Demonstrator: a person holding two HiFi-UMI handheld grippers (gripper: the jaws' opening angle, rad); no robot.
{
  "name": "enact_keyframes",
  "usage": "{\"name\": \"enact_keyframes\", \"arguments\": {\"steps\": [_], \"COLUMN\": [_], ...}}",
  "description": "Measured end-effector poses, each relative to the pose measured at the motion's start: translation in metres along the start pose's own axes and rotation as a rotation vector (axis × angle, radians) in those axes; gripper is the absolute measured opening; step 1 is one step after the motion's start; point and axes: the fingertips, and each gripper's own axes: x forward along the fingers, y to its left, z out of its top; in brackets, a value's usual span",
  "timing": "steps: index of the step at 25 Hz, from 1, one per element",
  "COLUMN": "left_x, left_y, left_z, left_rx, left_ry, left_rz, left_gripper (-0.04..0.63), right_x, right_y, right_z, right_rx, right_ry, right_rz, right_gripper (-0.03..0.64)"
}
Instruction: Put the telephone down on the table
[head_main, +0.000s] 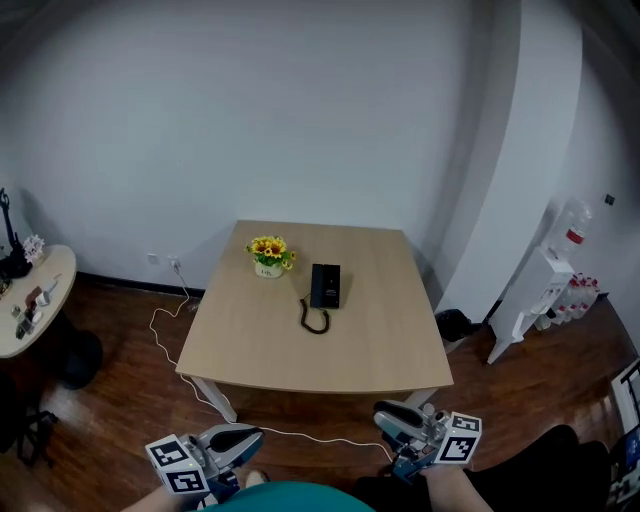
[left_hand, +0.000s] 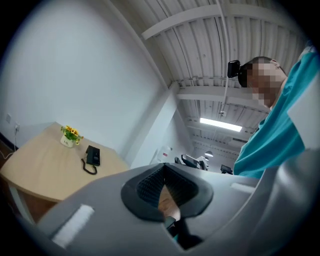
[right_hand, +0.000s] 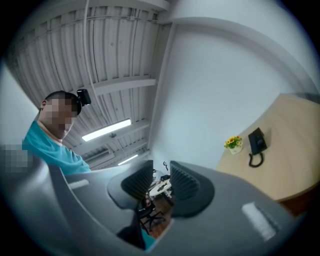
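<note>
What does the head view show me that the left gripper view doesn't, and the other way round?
Only the head view: the right gripper low at the frame's bottom, and a round side table at far left. Only the left gripper view: the ceiling light, the person's teal shirt, and the left gripper with its jaws meeting at the tips, nothing between them. Both: the table with the black telephone lying beside the flower pot, well away from either gripper.
</note>
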Motion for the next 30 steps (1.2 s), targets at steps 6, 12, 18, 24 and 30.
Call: {"name": "enact_keyframes", "arguments": {"steps": [6,12,18,24,30], "left_x": [0.003,-0.018,-0.053,-0.103,-0.132], "left_y": [-0.076,-0.097,-0.089,-0.077,-0.052], "left_z": [-0.040,-0.044,-0.042,-0.023,-0.009], "left_rx": [0.033,0.062,0.088,0.044,0.039], "left_ry": [0.055,0.036,0.019,-0.010,-0.056], "left_rz": [0.026,0.061,0.036,-0.005,-0.004], "left_gripper": [0.006,0.006,0.006,0.006,0.005], "right_x": [-0.056,-0.056,-0.032,0.022,0.062], "right_y": [0.024,0.063,0.093,0.130,0.155], "right_z": [-0.021,-0.050,-0.083,-0.124,-0.139], "right_rx": [0.012,-0.010,-0.042,-0.105,-0.168], "right_ry": [0.013,0.038,0.042,0.065,0.111], "right_rz": [0.002,0.045,0.012,-0.034,-0.031], "right_gripper": [0.080,0.053,0.002,0.000,0.000]}}
